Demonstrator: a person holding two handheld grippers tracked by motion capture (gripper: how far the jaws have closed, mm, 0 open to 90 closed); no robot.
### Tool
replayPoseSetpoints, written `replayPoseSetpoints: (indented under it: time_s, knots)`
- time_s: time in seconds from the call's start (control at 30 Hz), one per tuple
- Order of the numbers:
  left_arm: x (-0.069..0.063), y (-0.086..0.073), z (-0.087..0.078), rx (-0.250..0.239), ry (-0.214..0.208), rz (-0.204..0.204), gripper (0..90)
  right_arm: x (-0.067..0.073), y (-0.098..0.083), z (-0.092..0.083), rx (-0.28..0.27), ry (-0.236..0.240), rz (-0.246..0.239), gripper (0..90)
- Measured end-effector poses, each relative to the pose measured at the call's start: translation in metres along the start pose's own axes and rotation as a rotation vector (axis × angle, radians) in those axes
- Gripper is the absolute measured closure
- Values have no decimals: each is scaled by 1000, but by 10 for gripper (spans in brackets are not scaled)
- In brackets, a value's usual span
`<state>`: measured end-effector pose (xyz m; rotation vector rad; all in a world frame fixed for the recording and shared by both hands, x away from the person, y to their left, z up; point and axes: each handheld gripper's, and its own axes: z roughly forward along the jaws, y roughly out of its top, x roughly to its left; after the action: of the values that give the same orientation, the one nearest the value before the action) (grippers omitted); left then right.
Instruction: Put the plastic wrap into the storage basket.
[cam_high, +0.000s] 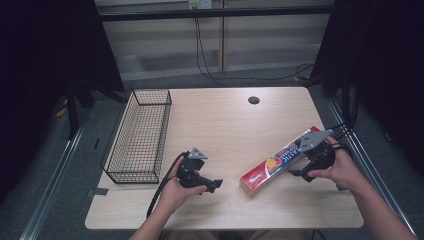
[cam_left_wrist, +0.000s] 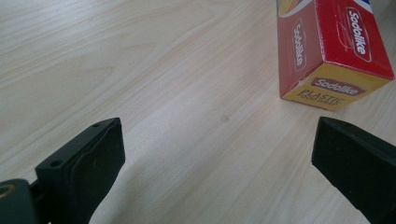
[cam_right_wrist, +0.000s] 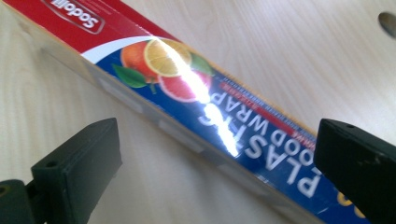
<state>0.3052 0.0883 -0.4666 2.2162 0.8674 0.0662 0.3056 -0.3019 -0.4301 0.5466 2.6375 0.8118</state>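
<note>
Both forearms enter low over the counter (cam_high: 225, 125), each hand carrying a claw. Left claw (cam_high: 216, 185) hovers just off the near red-and-yellow end of the plastic-wrap box (cam_high: 279, 161), its jaws spread wide with nothing but bare wood between them; in the left gripper view that box end (cam_left_wrist: 334, 51) sits ahead and to one side, apart from both black pads. Right claw (cam_high: 300, 174) stands at the far half of the same box, jaws gaping as wide as they go, and the right gripper view has the box's blue printed face (cam_right_wrist: 196, 102) running on a slant between them without either pad pressing it yet. I judge I have lined that claw across the box's narrow width because the long carton can only be pinched that way.

Box position: flat on the counter, lying diagonally, well apart from the wire basket (cam_high: 140, 135) that stands along the counter's opposite edge. With the basket empty and open-topped, it looks the likely destination, and the left claw seems parked near the box end to steady or share the lift.
</note>
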Motion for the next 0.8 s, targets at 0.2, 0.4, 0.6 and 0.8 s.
replayPoseSetpoints:
  time_s: [0.2,0.4,0.6,0.8]
  knots:
    - [0,-1,0,14,-1,1,32,-9,5,8,55,48,-44,2]
    - [0,-1,1,14,-11,7,36,-16,8,13,68,39,-61,1]
    - [-1,-1,1,16,-8,7,38,-21,14,19,63,48,-77,1]
    - [-1,-1,1,18,-16,11,42,-23,16,26,89,61,-89,1]
